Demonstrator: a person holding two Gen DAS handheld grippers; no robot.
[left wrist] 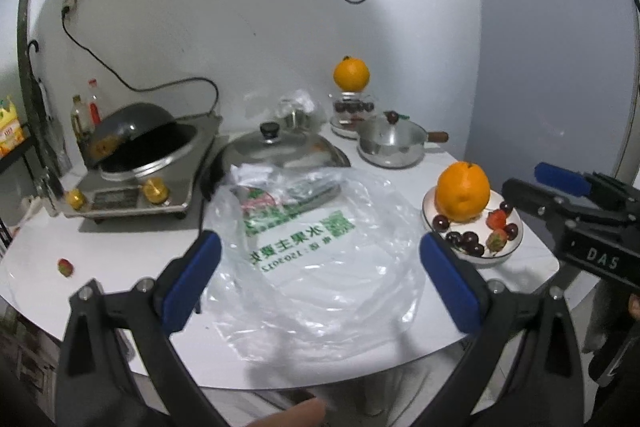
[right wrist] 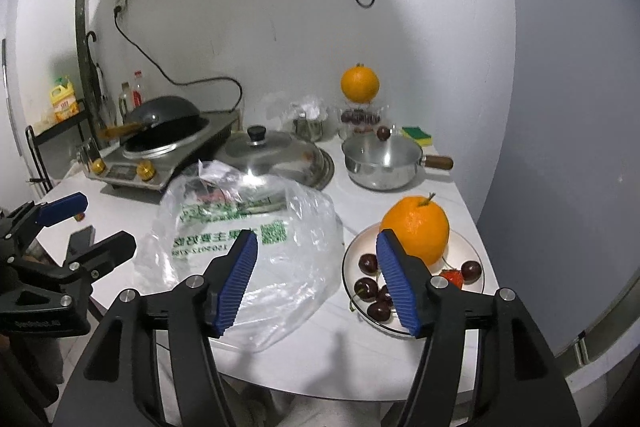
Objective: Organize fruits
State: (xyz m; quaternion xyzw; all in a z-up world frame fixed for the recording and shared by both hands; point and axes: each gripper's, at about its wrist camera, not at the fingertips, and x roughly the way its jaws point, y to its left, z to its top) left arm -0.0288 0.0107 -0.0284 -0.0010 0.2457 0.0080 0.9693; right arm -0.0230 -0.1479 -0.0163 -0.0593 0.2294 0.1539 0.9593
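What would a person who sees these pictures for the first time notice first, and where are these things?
The eye goes first to the large orange on the white plate at the table's right edge, with dark cherries and a strawberry around it. A second orange sits on a clear container at the back by the wall. In the middle lies a crumpled clear plastic bag with green print, and both grippers, left gripper and right gripper, hover open above the table.

Orange fruit (right wrist: 416, 229), white plate (right wrist: 476, 253), blue-padded claw (right wrist: 318, 281).
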